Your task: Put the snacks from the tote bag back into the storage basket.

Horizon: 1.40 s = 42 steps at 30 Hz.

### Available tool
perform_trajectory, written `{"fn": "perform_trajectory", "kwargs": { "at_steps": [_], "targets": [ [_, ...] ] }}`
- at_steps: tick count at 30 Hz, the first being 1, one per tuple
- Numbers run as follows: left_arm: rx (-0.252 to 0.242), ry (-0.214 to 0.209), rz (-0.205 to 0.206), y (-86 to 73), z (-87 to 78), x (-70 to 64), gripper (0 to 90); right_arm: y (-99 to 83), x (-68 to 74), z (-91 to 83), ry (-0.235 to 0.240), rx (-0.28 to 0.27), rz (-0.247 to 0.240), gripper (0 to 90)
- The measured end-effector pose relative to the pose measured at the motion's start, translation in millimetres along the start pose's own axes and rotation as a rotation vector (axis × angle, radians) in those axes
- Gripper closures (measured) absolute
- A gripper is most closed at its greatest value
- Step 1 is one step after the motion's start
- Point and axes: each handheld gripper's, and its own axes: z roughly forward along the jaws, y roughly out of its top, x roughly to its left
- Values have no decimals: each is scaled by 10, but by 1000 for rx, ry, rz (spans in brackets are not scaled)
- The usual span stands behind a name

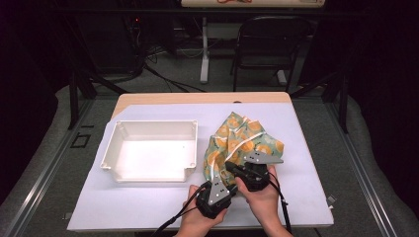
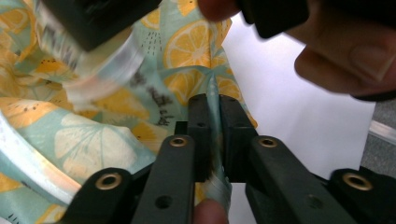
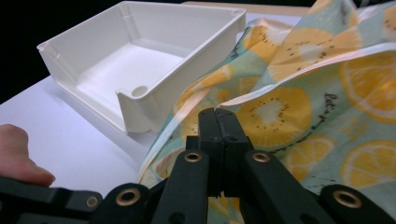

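You have both grippers clamped on the lemon-print teal cloth (image 1: 242, 140) near the table's front edge: left gripper (image 2: 214, 135), right gripper (image 3: 217, 140). Next, I judge, lift it toward the white plastic tray (image 1: 148, 170), keeping both grips firm.

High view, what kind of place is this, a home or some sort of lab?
Probably a lab or recording workspace, not a home. The table is covered with a plain white sheet and stands inside a dark metal frame. Behind it are cables on the floor and a black folding chair.

The left gripper (image 2: 215, 116) pinches a fold of the lemon-print cloth (image 2: 93, 140) beside a hand (image 2: 345, 60).
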Motion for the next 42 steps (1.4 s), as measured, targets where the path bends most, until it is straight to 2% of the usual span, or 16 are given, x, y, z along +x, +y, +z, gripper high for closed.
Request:
{"fn": "perform_trajectory", "kwargs": {
  "at_steps": [1, 2, 3, 4, 6, 7, 9, 13, 15, 22, 27, 28, 35, 36, 41, 42],
  "targets": [
    [0, 0, 0, 0, 0, 0, 740, 0, 0, 0, 0, 0, 0, 900],
    [-8, -2, -10, 5, -16, 8, 740, 7, -15, -36, -16, -16, 1, 900],
    [-18, 2, -13, 12, -37, 25, 635, 14, -74, -116, -49, -44, 2, 900],
    [-27, 0, -29, 19, -56, 36, 635, 14, -74, -116, -49, -44, 2, 900],
    [-52, 13, -39, 52, -128, 100, 555, 1, -195, -245, -87, -83, 20, 900],
    [-52, 13, -39, 52, -128, 100, 541, 1, -195, -245, -87, -83, 20, 900],
    [-69, 29, -61, 87, -190, 190, 519, -28, -310, -374, -117, -99, 39, 900],
    [-85, 47, -87, 110, -241, 293, 507, -54, -417, -495, -150, -108, 48, 900],
    [-89, 56, -103, 125, -272, 369, 499, -80, -513, -592, -183, -117, 57, 900],
    [-100, 62, -126, 134, -306, 441, 488, -132, -689, -746, -231, -130, 84, 900],
    [-103, 74, -148, 140, -326, 505, 474, -194, -769, -819, -260, -113, 102, 900],
    [-89, 72, -156, 132, -314, 539, 467, -223, -808, -853, -269, -114, 114, 900],
    [-85, 66, -172, 127, -281, 536, 456, -320, -936, -930, -296, -81, 157, 900],
    [-91, 66, -171, 136, -286, 539, 454, -357, -974, -932, -311, -59, 163, 900],
    [-119, 71, -180, 229, -322, 585, 447, -429, -1033, -870, -311, 11, 184, 900],
    [-125, 71, -187, 255, -325, 591, 447, -439, -1044, -846, -306, 40, 180, 900]
  ]
}}
